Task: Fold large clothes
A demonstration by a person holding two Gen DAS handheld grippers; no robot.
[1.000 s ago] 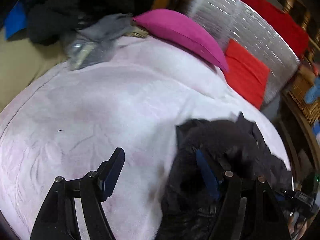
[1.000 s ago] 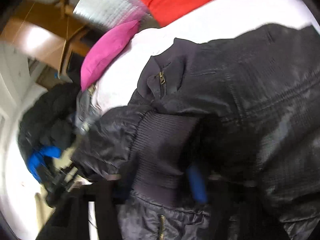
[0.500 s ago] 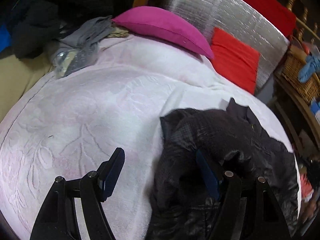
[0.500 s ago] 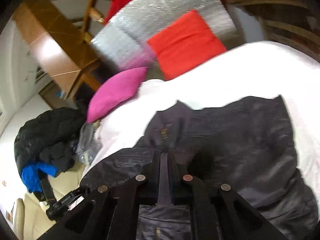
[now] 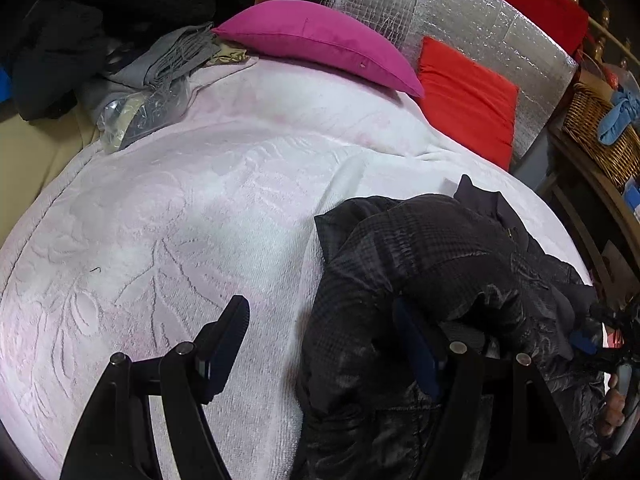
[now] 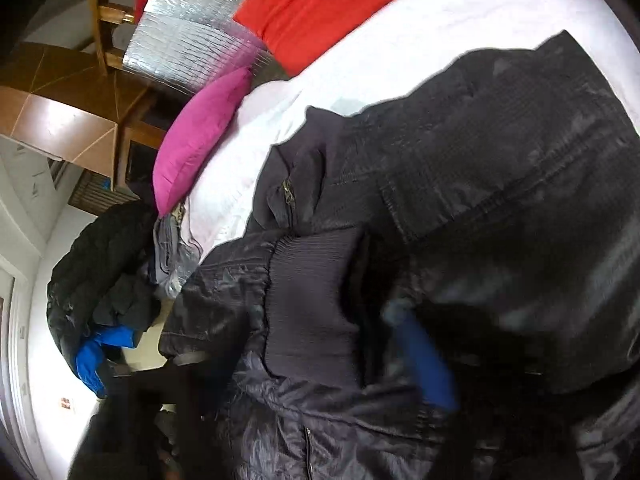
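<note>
In the left wrist view, my left gripper (image 5: pixel 320 344) fills the bottom of the frame with its fingers spread wide and released. The left finger (image 5: pixel 224 340) hangs over bare blanket; the right one is sunk into the folds of the black quilted jacket (image 5: pixel 440 264). The jacket's edge lies between them, ungripped.

The jacket is crumpled at the lower right of a pale pink embossed blanket (image 5: pixel 180 220) that covers the bed.

In the right wrist view, blurred, my right gripper (image 6: pixel 296 344) has just been opening its jaws. The jacket's ribbed black cuff (image 6: pixel 312 304) sits between them, beside the blue pad (image 6: pixel 424 360), which does not clamp it. The other finger is hidden in dark fabric.

Further up the left view, a grey fringed garment (image 5: pixel 168 64) lies at the upper left. A magenta cushion (image 5: pixel 320 40) rests top centre, a red cushion (image 5: pixel 468 100) to its right, against a silver foil panel (image 5: pixel 460 12). A wicker basket (image 5: pixel 596 132) stands at the right edge.
</note>
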